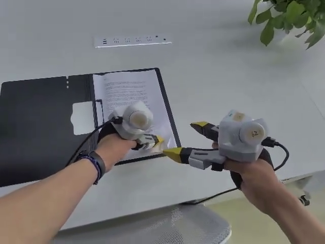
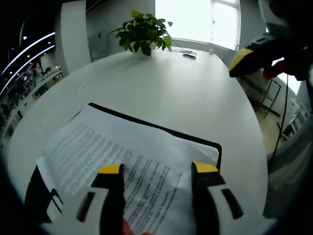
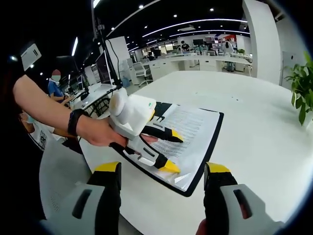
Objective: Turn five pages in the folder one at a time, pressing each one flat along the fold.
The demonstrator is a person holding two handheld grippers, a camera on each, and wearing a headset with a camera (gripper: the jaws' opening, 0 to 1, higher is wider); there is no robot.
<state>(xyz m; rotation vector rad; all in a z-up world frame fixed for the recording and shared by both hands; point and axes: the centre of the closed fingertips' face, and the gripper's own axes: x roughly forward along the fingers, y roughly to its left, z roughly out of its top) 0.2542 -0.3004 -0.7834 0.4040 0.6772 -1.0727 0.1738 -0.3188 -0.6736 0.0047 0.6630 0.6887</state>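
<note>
White bench [image 1: 228, 66] with power strip [image 1: 132, 40] and plant [image 1: 289, 18]; bright window [image 2: 195, 19]; office desks [image 3: 195, 61] under ceiling strip lights [image 3: 195, 22].

Carried rounded white-grey housings on left gripper [image 1: 154, 143] and right gripper [image 1: 185, 138]. Ended in yellow-tipped black jaws. Bore round cream disc [image 1: 253, 133] with faint marking on right housing. Trailed black cable [image 1: 87, 141] from left housing, second cable [image 1: 281, 148] from right. Wore dark wristband [image 1: 95, 163], purple-edged, on left wrist.
</note>
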